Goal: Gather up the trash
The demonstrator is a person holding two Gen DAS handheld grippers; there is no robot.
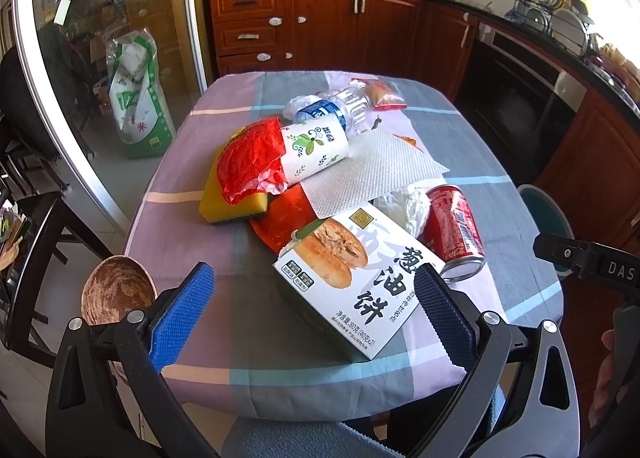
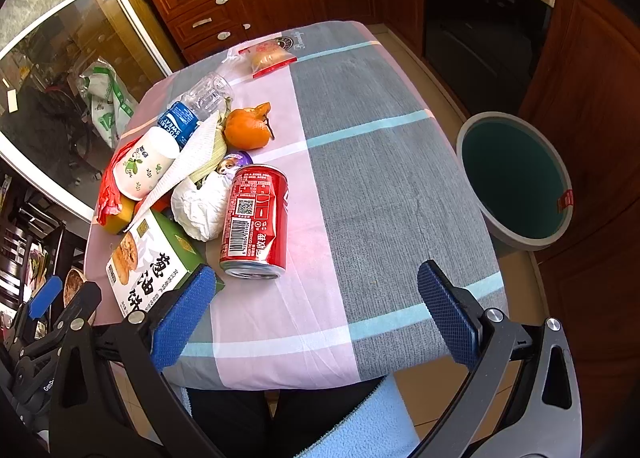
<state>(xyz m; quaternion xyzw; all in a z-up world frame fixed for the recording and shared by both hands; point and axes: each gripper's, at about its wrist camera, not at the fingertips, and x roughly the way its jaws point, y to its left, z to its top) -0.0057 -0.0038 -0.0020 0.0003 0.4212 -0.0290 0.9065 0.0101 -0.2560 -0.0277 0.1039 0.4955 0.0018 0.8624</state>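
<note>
Trash lies heaped on a checked tablecloth (image 1: 224, 258). A white pastry box (image 1: 352, 278) is nearest, its near corner between the fingers of my open left gripper (image 1: 316, 314). A red cola can (image 2: 256, 218) lies on its side beside crumpled white paper (image 2: 200, 206). Further back are a paper cup (image 1: 316, 150), a red wrapper (image 1: 248, 162) on a yellow sponge (image 1: 236, 206), a clear bottle (image 2: 200, 102), a paper towel (image 1: 376, 174), an orange peel (image 2: 248, 126) and a snack bag (image 2: 268, 56). My right gripper (image 2: 320, 318) is open over the table's near edge, nothing between its fingers.
A grey bin with a dark green inside (image 2: 516, 182) stands on the floor right of the table. A brown bowl (image 1: 116, 290) sits low at the left. Wooden cabinets (image 1: 320, 26), an oven (image 2: 484, 18) and a glass door (image 1: 104, 70) ring the table.
</note>
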